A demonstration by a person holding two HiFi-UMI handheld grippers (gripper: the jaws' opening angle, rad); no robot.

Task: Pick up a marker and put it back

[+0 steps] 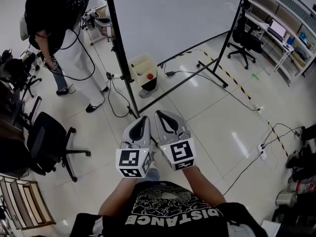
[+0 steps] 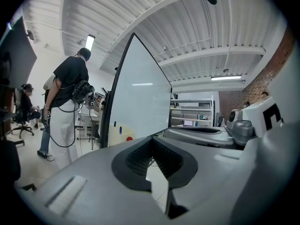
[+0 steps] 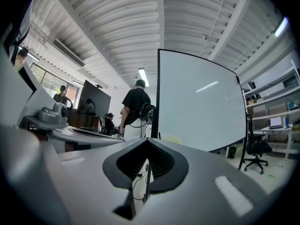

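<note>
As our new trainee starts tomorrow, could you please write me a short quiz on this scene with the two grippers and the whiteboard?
1. True or false: the right gripper holds a marker between its jaws.
2. What stands ahead of the left gripper? A. a whiteboard; B. a dining table; C. a refrigerator.
3. In the head view, on which side of the whiteboard is the person in the black top?
Key: 1. false, the jaws are shut on nothing; 2. A; 3. left.
</note>
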